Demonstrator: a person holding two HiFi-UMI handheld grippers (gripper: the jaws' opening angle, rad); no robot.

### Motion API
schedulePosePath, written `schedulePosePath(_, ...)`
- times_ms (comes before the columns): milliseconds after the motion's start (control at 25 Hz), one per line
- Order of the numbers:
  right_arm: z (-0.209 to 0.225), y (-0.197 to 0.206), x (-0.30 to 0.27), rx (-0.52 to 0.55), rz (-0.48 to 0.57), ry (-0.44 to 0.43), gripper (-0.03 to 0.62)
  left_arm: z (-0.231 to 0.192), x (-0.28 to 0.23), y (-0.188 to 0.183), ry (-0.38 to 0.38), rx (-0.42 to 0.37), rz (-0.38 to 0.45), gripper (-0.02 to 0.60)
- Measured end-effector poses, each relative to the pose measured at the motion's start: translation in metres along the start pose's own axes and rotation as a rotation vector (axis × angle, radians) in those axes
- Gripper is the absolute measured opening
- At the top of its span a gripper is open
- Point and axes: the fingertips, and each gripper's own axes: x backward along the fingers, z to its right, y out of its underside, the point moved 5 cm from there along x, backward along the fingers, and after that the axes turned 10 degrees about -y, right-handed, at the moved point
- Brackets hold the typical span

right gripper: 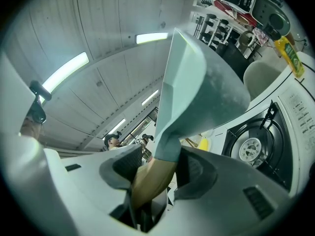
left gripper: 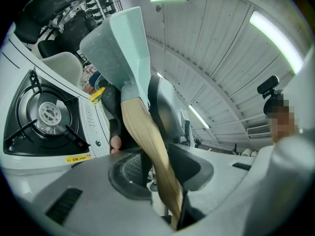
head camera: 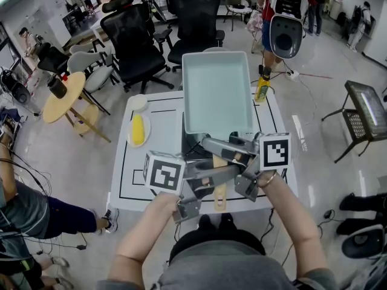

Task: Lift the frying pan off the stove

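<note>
Head view is showing left gripper and right gripper both clamping the tan wooden handle of the pale-green rectangular frying pan, stretching ahead above the white gas stove.

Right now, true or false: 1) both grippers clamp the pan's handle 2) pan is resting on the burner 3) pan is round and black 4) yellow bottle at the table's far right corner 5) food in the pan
1) True. The left gripper and the right gripper are each closed on the wooden handle.
2) False. The burner is bare; the pan is held clear of it.
3) False. It is rectangular and pale green.
4) True. The bottle stands at that corner of the table.
5) False. The head view shows the pan empty.
</note>
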Motion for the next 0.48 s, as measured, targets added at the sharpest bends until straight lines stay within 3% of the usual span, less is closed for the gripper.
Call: schedulePosePath(480,-0.0014,0.0,0.0024,0.005,-0.006,0.011,0.199,0.0029,-0.001,-0.0003,0.0,-0.011,0.002,0.11)
